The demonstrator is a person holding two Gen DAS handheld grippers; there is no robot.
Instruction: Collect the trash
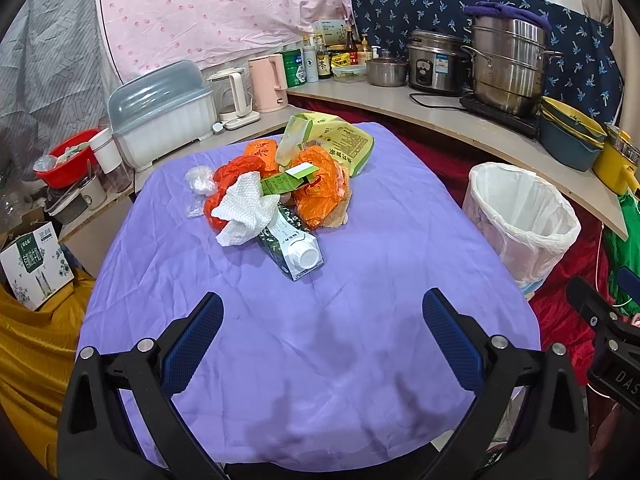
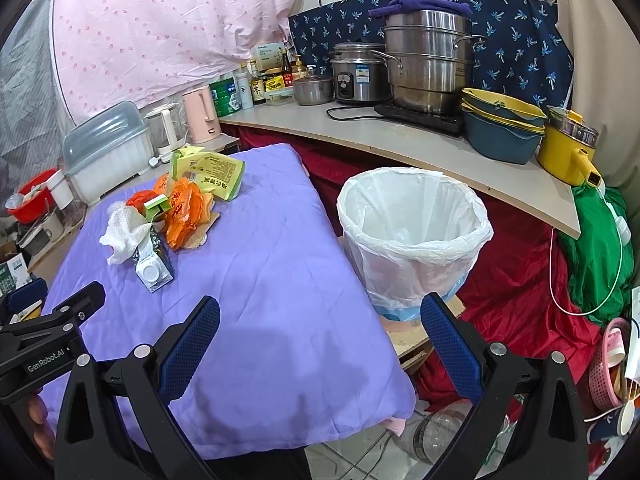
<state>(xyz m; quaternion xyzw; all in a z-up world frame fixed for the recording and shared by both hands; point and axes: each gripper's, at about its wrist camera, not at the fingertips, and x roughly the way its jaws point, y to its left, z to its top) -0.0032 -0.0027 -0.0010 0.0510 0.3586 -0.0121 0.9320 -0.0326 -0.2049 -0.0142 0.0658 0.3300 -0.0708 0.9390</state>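
Observation:
A pile of trash lies on the purple-covered table (image 1: 360, 320): a white paper towel (image 1: 246, 210), a green drink carton (image 1: 294, 246) with a white cap, orange plastic bags (image 1: 320, 188), a small green box (image 1: 290, 180), a yellow-green packet (image 1: 340, 140) and clear plastic (image 1: 200, 184). The pile also shows in the right wrist view (image 2: 172, 216). A bin with a white liner (image 1: 520, 220) (image 2: 412, 236) stands right of the table. My left gripper (image 1: 322, 312) is open and empty, short of the carton. My right gripper (image 2: 320, 316) is open and empty over the table's right edge, near the bin.
A counter (image 2: 400, 144) behind holds pots, a rice cooker (image 2: 358, 78), bowls, kettles, bottles and a dish rack (image 1: 160, 112). Red cloth (image 2: 512, 292) covers the floor by the bin. A cardboard box (image 1: 34, 264) sits at the left. A pink basket (image 2: 608, 364) sits at far right.

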